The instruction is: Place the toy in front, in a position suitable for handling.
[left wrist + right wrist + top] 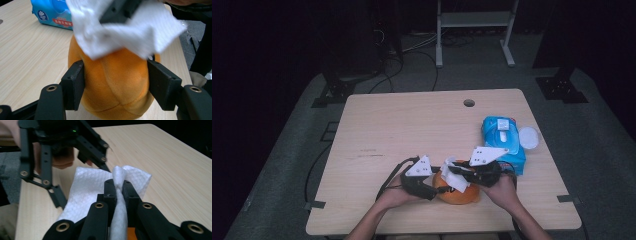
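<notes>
On the table (377, 125), down at six o'clock by the near edge, sits the orange plush toy (115, 82), with the blue wipes pack (503, 142) out at its two o'clock. The left gripper (115, 83) has its jaws pressed on the toy's two sides, while the right gripper (119, 192) is clamped tight on a white wipe (85, 192) and drapes it over the top. The risk, I'd say: a hard rub rolls the soft toy out of that light squeeze, or the wipe bunches and slides off.

R gripper (119, 192) jaws pinch white wipe (85, 192) w/ L gripper (62, 157) beyond.
</notes>
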Available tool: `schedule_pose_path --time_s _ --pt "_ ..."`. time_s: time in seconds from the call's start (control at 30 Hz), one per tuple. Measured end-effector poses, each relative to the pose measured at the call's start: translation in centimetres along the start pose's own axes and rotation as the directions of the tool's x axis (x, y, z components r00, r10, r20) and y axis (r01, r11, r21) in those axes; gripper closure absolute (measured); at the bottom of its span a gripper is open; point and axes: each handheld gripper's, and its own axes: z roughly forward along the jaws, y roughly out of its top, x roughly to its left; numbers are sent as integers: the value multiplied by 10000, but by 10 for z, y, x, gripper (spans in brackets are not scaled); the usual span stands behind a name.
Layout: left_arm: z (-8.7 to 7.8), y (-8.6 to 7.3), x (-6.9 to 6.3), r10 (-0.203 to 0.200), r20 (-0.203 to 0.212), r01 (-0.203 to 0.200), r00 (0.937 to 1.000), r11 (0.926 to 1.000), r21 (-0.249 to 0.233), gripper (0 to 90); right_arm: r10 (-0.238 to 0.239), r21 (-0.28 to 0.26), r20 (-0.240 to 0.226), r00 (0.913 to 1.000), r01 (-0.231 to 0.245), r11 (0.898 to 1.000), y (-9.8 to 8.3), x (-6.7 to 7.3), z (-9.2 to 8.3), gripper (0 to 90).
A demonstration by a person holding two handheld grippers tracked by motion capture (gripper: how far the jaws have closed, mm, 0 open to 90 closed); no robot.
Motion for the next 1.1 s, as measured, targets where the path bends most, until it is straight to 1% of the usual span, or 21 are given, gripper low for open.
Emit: schedule_pose_path --time_s 0.13,0.27,0.4,0.5,0.6,0.7,0.83,0.9,0.93,0.97,1.03,1.1 --pt "-1 -3 2 -46 25 46 10000 10000 62 350 292 82 382 9988 -295 9995 -10 -11 -10 830" --pt "-1 -4 4 -118 58 118 9999 9999 5 348 558 167 663 9962 -570 9982 -24 -17 -23 830" --pt "-1 -4 4 -160 80 160 9998 9999 -23 345 850 219 867 9926 -872 9959 -36 -20 -33 830" --pt "-1 -5 5 -136 116 136 9998 9999 -6 344 869 242 937 9918 -895 9957 -39 -18 -37 830" --pt "0 -5 5 -171 90 171 9998 9999 29 344 779 220 890 9930 -801 9965 -35 -14 -36 830" --pt "0 -5 6 -171 101 171 9998 9999 27 344 642 132 704 9955 -653 9978 -29 -11 -30 830" --pt "0 -5 5 -165 89 164 9998 9999 24 345 269 56 339 9991 -271 9996 -16 -3 -17 829" --pt "0 -6 6 -208 116 208 9997 9998 34 347 179 71 229 9996 -181 9998 -11 -1 -11 829" --pt "-1 -7 8 -236 114 235 9997 9997 51 348 88 103 226 9997 -91 9999 -10 -2 -10 829" --pt "-1 -8 8 -307 122 307 9995 9995 14 349 114 119 211 9997 -116 9999 -9 -3 -9 828" --pt "-2 -9 9 -319 142 319 9994 9995 27 350 262 121 200 9995 -265 9996 -10 -8 -9 828" --pt "-2 -9 9 -306 154 305 9994 9995 46 350 370 146 331 9988 -375 9992 -14 -13 -12 828"
